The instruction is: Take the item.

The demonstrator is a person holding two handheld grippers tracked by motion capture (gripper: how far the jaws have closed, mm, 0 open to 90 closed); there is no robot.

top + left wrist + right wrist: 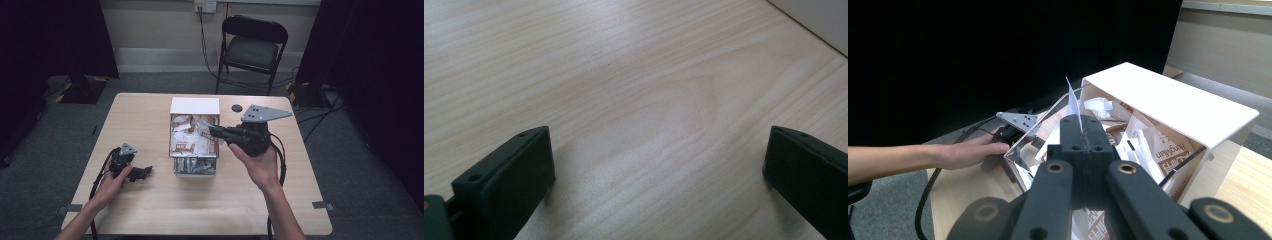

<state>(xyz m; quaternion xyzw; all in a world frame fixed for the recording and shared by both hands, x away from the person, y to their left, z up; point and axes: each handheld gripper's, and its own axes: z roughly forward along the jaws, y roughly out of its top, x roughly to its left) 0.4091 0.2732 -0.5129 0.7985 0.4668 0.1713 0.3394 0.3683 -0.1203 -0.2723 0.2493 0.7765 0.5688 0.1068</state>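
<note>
A clear-walled box (173,142) with a white cover (195,105) at its far end stands mid-table, full of white and brown packets (184,140). My right gripper (212,131) hovers over the box's right side, pointing left, shut on a thin white packet (202,127). In the right gripper view the jaws are pressed together and the packet's edge (1071,101) sticks up between them, above the box (1168,102). My left gripper (145,172) rests on the table to the left of the box, open; its fingers (519,172) stand wide apart over bare wood.
A small round black object (237,108) lies on the table (150,210) behind the box. A black folding chair (252,47) stands beyond the far edge. Dark curtains hang at both sides. Cables trail from both grippers.
</note>
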